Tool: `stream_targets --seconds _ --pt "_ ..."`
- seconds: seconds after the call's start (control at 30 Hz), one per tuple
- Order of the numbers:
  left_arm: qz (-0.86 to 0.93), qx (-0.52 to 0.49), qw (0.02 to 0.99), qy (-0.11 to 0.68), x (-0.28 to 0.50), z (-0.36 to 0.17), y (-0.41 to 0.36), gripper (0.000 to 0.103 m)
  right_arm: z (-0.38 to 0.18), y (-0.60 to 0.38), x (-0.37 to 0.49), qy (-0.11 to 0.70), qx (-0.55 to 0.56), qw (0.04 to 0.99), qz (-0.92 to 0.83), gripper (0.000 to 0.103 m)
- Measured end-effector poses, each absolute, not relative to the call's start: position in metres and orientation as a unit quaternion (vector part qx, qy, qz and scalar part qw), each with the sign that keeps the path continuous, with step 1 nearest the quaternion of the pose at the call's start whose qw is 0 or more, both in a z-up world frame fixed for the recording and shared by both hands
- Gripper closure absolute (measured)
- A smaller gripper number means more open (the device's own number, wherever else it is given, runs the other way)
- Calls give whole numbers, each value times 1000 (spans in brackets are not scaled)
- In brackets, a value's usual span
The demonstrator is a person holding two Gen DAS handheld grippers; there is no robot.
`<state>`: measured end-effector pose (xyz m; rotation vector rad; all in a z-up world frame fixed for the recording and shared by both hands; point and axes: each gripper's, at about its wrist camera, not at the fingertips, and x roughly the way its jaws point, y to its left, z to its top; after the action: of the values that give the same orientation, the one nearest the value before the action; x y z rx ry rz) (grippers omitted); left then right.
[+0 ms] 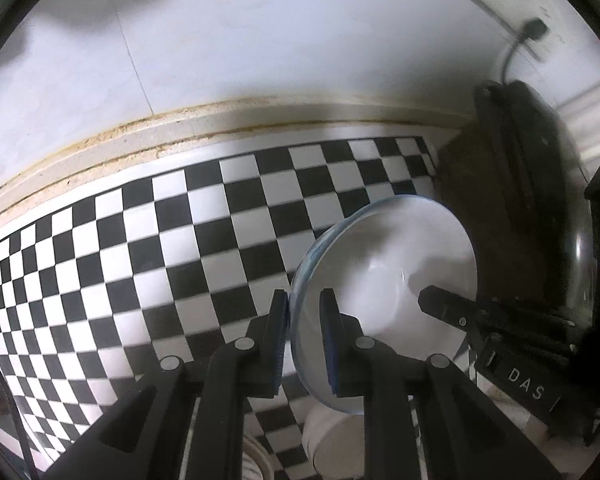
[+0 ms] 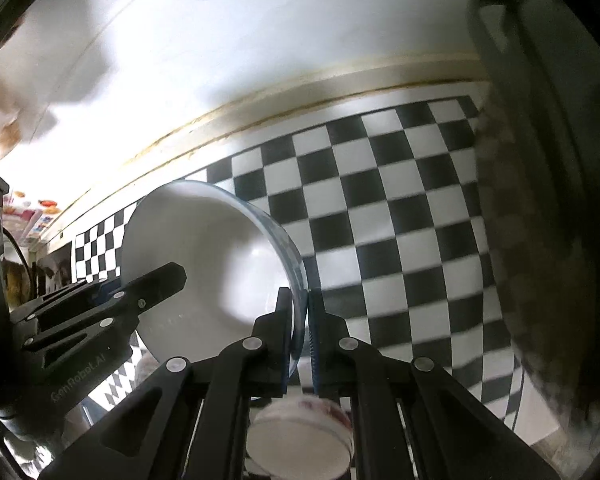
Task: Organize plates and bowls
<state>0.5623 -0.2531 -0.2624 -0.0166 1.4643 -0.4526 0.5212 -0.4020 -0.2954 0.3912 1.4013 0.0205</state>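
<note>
A white bowl (image 1: 388,264) with a pale blue outer wall hangs tilted above the checkered cloth, held from both sides. In the left wrist view my left gripper (image 1: 304,304) is shut on its near left rim, one pad inside and one outside. My right gripper (image 1: 440,304) reaches in from the right edge of the bowl. In the right wrist view the same bowl (image 2: 204,248) sits left of centre, with my right gripper (image 2: 299,300) shut on its right rim. My left gripper (image 2: 156,280) crosses the bowl's left side.
A black-and-white checkered cloth (image 1: 140,240) covers the counter up to a stained white wall edge (image 1: 140,136). A dark round pot (image 2: 560,200) stands at the right. Below the grippers lie a white bowl (image 1: 332,436) and a red-patterned bowl (image 2: 300,436).
</note>
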Motion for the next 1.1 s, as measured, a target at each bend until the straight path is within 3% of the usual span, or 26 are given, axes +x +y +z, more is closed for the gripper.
stream_targets --seconds 0.53,1.1 --pt "-229 -2 717 658 472 -234 -231 89 -260 -398 405 625 194 756 17 94" --pt "-244 23 674 697 423 -272 -249 89 -301 -414 347 653 214 726 7 94"
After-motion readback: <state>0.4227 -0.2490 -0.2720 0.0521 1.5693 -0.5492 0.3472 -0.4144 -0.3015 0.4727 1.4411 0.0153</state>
